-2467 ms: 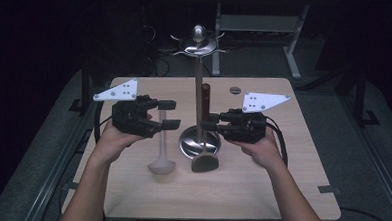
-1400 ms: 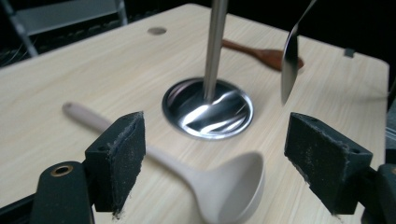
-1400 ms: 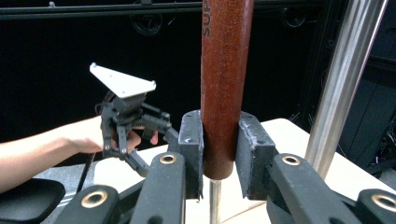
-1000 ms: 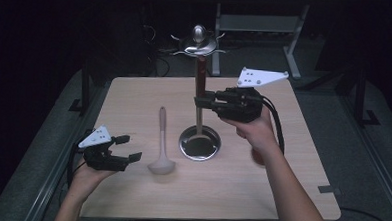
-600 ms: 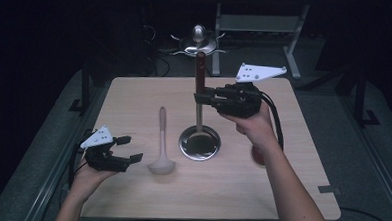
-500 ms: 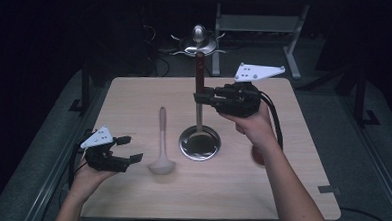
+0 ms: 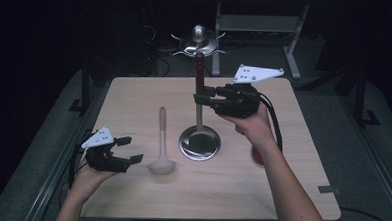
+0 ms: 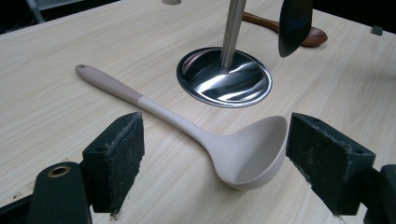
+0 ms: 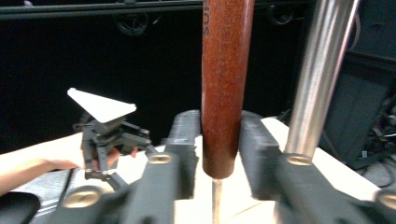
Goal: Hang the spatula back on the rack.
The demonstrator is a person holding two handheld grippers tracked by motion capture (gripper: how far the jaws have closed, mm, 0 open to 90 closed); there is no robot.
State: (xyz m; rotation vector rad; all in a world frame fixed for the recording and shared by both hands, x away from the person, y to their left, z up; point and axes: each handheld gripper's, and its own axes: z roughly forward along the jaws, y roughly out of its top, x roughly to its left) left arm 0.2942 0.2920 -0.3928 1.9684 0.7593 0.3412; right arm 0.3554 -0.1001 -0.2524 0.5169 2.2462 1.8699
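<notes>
At the left edge of the pale wooden table (image 7: pixel 134 93), the left gripper (image 7: pixel 127 150) hovered low over the tabletop with its jaws spread and nothing between the foam pads (image 8: pixel 122 154). Just to its right lay the beige silicone ladle (image 7: pixel 161 144), flat on the wood, its bowl toward the person and its handle pointing away; in the left gripper view the bowl (image 8: pixel 254 151) lay between the open jaws without touching either. Near the ladle stood the polished steel utensil stand (image 7: pixel 199 140), its round mirrored base on the table and its thin pole rising to a hooked crown. A dark utensil with a reddish-brown wooden handle (image 7: pixel 199 75) hung upright close beside the pole; its black head (image 8: pixel 294 23) dangled above the base. The right gripper (image 7: pixel 200 94) was held level at the handle's lower part. Its jaws had just been opening, with the wooden handle (image 9: pixel 226 84) between them; the right gripper view showed the pads flanking the handle closely, though contact could not be determined. Behind the stand a dark wooden spoon (image 8: pixel 280 29) rested on the table.
</notes>
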